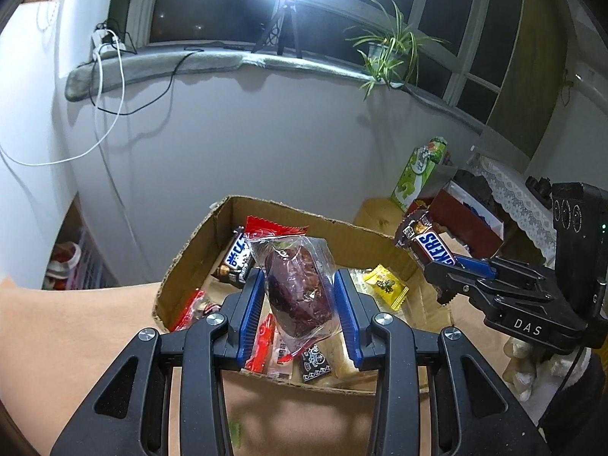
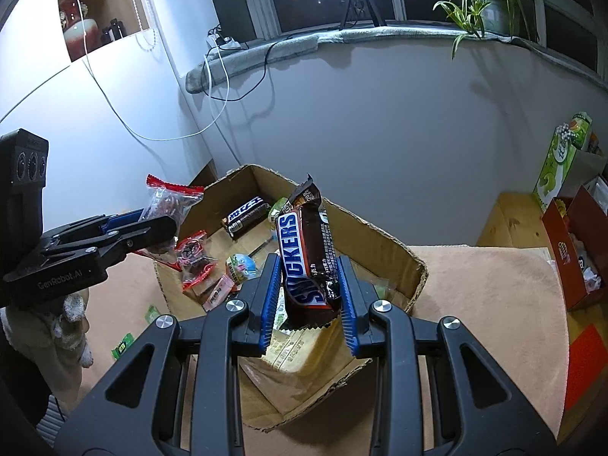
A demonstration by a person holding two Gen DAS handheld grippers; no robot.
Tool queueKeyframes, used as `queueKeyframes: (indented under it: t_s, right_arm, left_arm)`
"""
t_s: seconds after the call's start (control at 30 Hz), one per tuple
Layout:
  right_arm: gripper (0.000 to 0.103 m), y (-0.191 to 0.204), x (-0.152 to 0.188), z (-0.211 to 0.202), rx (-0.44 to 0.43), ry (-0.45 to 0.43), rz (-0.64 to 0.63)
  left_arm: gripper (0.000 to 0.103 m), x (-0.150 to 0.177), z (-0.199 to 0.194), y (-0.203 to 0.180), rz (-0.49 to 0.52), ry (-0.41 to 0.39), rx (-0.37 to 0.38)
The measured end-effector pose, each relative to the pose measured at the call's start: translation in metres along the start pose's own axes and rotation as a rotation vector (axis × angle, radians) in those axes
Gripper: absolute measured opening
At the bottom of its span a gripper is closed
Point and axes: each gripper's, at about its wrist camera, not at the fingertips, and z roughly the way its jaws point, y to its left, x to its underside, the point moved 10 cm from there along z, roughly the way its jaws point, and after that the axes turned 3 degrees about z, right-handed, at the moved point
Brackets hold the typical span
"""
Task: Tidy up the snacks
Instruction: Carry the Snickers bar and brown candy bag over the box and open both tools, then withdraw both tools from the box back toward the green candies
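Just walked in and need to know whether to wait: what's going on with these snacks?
A person is sorting snacks with two handheld grippers. The left gripper holds a clear packet of dark dried fruit, and the right gripper holds a Snickers bar. Both hang over an open cardboard box on the table, which already contains another chocolate bar and several small wrapped sweets.

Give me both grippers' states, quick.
Left gripper: shut on the clear packet.
Right gripper: shut on the Snickers bar.

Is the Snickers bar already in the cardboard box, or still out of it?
Out: the Snickers bar is clamped upright in the right gripper, held above the cardboard box.
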Motion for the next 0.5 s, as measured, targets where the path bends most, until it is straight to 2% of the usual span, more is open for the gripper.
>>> queueKeyframes:
  t_s: [0.17,0.23,0.3,0.33,0.37,0.5]
  right_arm:
    - [0.031,0.000,-0.001,0.003,0.012,0.002,-0.006]
    - [0.031,0.000,-0.002,0.002,0.019,-0.006,-0.010]
    - [0.038,0.001,-0.003,0.000,0.018,-0.013,-0.014]
    - [0.046,0.002,-0.004,-0.001,0.023,-0.020,-0.017]
    - [0.050,0.002,-0.004,-0.003,0.025,-0.026,-0.019]
    - [0.050,0.005,-0.004,-0.012,0.019,-0.038,-0.018]
  left_arm:
    - [0.038,0.002,0.006,0.000,-0.004,0.025,0.006]
    - [0.045,0.007,0.012,-0.004,0.005,0.061,0.025]
    - [0.045,0.009,0.014,-0.005,0.013,0.066,0.016]
    - [0.045,0.010,0.014,-0.005,0.014,0.065,0.015]
    - [0.045,0.010,0.014,-0.006,0.012,0.061,0.012]
    - [0.045,0.010,0.009,-0.004,0.003,0.046,0.006]
